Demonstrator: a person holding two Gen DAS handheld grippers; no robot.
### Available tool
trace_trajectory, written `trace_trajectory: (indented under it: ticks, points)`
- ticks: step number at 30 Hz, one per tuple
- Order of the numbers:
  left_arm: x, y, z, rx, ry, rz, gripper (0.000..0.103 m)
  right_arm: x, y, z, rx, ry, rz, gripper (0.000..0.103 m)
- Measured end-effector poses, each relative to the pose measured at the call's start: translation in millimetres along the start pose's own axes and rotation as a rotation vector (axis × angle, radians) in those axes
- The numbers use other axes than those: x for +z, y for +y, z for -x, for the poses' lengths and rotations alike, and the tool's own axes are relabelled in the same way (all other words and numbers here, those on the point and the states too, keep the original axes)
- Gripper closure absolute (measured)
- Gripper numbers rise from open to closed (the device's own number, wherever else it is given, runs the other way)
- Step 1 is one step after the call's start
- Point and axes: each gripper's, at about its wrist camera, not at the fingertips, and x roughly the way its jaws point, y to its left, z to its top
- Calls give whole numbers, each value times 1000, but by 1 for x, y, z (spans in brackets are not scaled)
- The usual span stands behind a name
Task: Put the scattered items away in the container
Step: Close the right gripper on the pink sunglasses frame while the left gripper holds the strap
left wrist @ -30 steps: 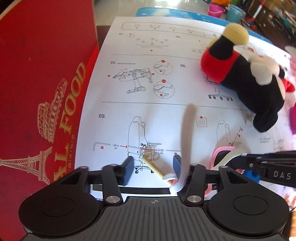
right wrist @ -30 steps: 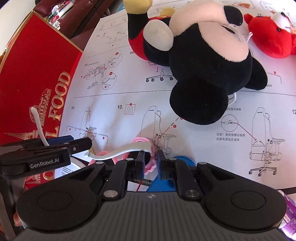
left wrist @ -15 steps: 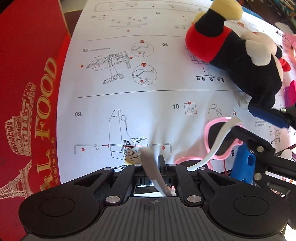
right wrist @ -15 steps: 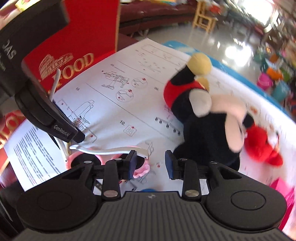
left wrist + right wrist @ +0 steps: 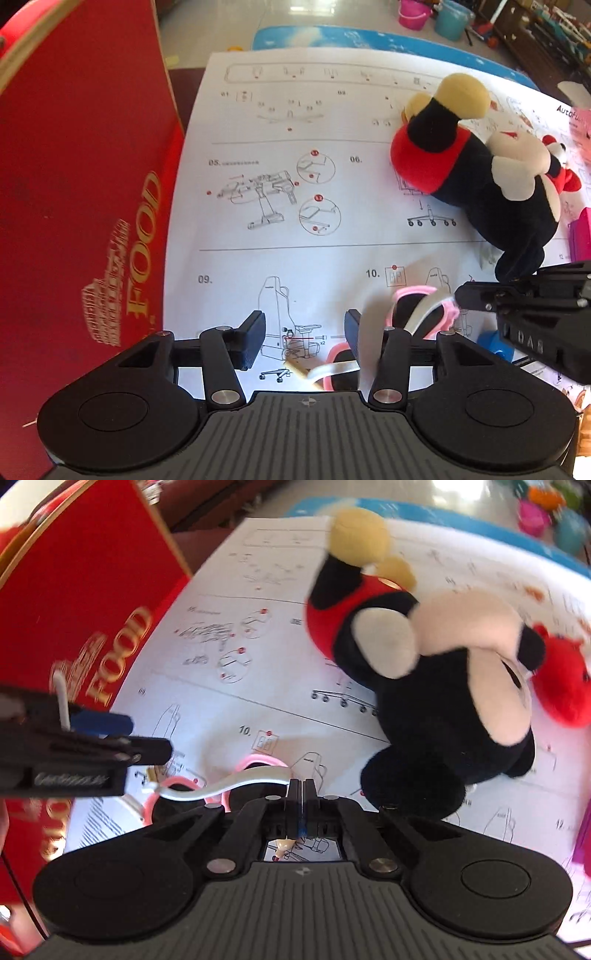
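Left wrist view: the left gripper (image 5: 304, 341) has its jaws spread wide, with nothing between them except the printed sheet (image 5: 280, 206) below. Just at 5 o'clock from the gap lie the pink sunglasses (image 5: 417, 317), and one white arm of the sunglasses (image 5: 332, 370) reaches toward the right finger (image 5: 352, 338); I cannot tell if it touches. At 3 o'clock the right gripper (image 5: 461, 295) comes in from the side, at the pink frame. The mouse plush toy (image 5: 476, 173) lies at 1 o'clock, well apart. The red box (image 5: 85, 177) with the gold word FOOD stands along the 9 o'clock side, beside the sheet.

Right wrist view: the right gripper (image 5: 302, 794) has its jaws pressed together, pinching the end of the other white arm of the sunglasses (image 5: 236, 781). The pink sunglasses (image 5: 192, 788) hang to 9 o'clock of the fingers. The left gripper (image 5: 162, 747) is at 9 o'clock, near the frame. The mouse plush toy (image 5: 436, 686) lies at 1 o'clock, and a red plush toy (image 5: 565, 686) lies just beside it at 3 o'clock. The picture is a little blurred.
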Motion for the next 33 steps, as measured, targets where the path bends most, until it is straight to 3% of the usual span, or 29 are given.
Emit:
trace_trajectory:
  ticks: [4, 9, 11, 13, 16, 20, 21, 22, 23, 24, 30, 33]
  points:
    - [1, 3, 6, 24, -31, 7, 40, 1, -3, -2, -20, -5, 14, 103]
    - [-10, 0, 11, 49, -44, -16, 40, -10, 26, 17, -50, -150, 289, 97]
    - [-18, -2, 14, 47, -60, -20, 40, -19, 35, 27, -32, -207, 390, 87]
    - [-28, -6, 20, 63, -104, -35, 39, -27, 42, 35, -17, -263, 464, 62]
    - [-40, -11, 28, 115, -166, -61, 39, -40, 50, 41, -12, -303, 561, 60]
    - [-45, -14, 16, 140, -163, -69, 41, -51, 59, 29, -57, -277, 643, 60]
    - [-45, -14, 12, 139, -160, -63, 45, -54, 61, 26, -65, -267, 656, 60]
    - [-46, -13, 8, 126, -153, -53, 57, -56, 63, 24, -71, -261, 667, 60]
    - [-45, -12, 3, 103, -135, -43, 85, -58, 65, 22, -77, -258, 682, 60]
    - [-44, -10, -2, 69, -107, -28, 101, -60, 67, 20, -84, -256, 696, 60]
    - [-34, -2, -18, 14, 7, 18, 102, -62, 76, 6, -133, -246, 777, 62]
    - [-27, 12, -22, -61, 68, 83, 102, -63, 80, -2, -139, -233, 817, 63]
